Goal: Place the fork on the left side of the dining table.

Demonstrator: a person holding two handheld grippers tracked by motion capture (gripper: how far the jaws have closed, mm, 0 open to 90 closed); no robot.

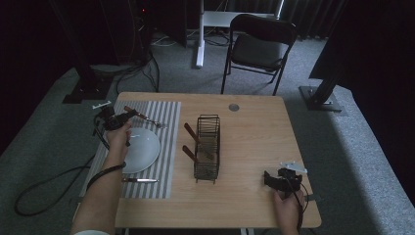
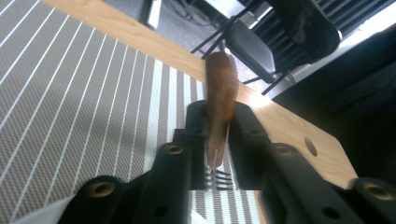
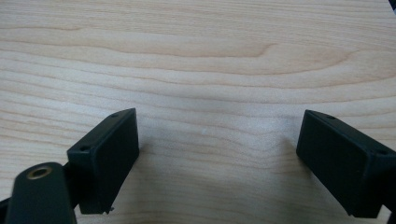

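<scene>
Fork with brown wooden handle, pinched between the black jaws of the left tool, handle pointing away from the camera, metal tines back near the tool's body. Jaws drawn in close on the handle, pads pressing it from both sides. Held above the striped grey placemat, near its far edge. Seen from the high view as a slim brown-and-silver piece sticking out to the right of the left tool, over the far part of the placemat, just beyond the white plate. Another piece of cutlery lying flat on the placemat on the near side of the plate.

Right tool spread wide, nothing between the jaws, only bare wood of the counter under them. From the high view, resting low at the near right corner of the counter, held in the right hand, well apart from the fork.

Black wire rack standing mid-counter, two brown handles poking out on its left side.
</scene>
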